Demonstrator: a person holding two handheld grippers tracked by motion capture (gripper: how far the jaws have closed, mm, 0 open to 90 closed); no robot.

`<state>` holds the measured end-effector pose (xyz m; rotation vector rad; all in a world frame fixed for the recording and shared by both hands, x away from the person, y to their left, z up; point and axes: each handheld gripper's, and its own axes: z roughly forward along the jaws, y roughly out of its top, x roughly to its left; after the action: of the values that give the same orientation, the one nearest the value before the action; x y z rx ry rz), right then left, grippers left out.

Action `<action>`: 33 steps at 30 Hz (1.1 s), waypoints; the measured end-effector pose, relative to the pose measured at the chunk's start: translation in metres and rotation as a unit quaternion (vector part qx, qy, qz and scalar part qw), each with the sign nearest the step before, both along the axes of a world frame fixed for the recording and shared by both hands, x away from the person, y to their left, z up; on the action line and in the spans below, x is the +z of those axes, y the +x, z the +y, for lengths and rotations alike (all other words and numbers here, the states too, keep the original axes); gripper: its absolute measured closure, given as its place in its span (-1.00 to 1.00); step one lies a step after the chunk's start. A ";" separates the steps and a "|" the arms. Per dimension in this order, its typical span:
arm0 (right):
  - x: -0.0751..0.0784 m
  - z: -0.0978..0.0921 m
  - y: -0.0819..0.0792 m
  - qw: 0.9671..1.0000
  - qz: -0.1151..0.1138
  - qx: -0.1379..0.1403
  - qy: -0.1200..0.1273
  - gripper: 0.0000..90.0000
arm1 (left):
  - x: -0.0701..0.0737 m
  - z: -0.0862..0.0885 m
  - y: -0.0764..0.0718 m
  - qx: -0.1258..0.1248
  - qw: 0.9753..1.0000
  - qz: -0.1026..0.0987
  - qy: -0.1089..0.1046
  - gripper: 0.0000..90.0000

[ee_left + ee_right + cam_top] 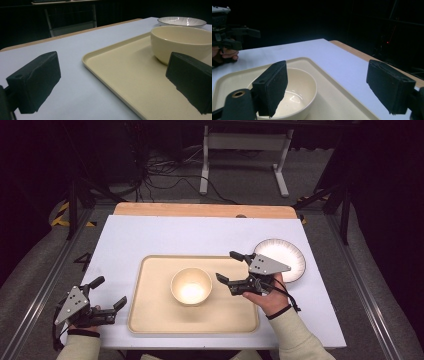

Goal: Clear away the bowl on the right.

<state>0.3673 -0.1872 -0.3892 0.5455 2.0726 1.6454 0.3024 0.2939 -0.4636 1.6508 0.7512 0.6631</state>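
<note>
Cream bowl [191, 286] stands upright and empty at the middle of the beige tray [150, 315], which lies on the white surface [150, 235]. Right gripper [229, 267] hovers just beside the bowl's right side — fingers [272, 87] spread wide, holding nothing, bowl not touched. Left gripper [106, 293] sits off the tray's left edge over the surface — fingers [37, 80] likewise wide apart and empty, well apart from the bowl. A striped plate [295, 257] rests on the surface right of the tray.
</note>
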 end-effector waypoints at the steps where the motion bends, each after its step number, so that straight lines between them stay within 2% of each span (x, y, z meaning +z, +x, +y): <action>1: 0.001 -0.003 -0.001 1.000 -0.001 0.000 0.005 -0.61 | 0.000 0.000 0.000 0.001 1.000 -0.001 0.001 -1.00; 8: 0.000 -0.016 -0.005 1.000 -0.006 0.001 0.012 -0.62 | 0.000 0.000 0.000 0.000 1.000 0.000 0.001 -1.00; 23: -0.004 -0.048 -0.010 0.999 -0.007 -0.029 0.017 -0.66 | 0.000 0.000 0.000 0.001 1.000 -0.001 0.001 -1.00; 27: -0.008 -0.054 -0.010 0.999 -0.007 -0.028 0.020 -0.69 | 0.000 0.000 0.000 0.001 1.000 -0.001 0.001 -1.00; 33: -0.013 -0.064 -0.010 0.999 0.002 -0.026 0.039 -0.74 | 0.000 0.000 0.000 0.001 1.000 -0.001 0.001 -1.00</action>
<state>0.3573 -0.2509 -0.4019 0.6224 1.9860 1.7034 0.3020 0.2936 -0.4636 1.6510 0.7508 0.6658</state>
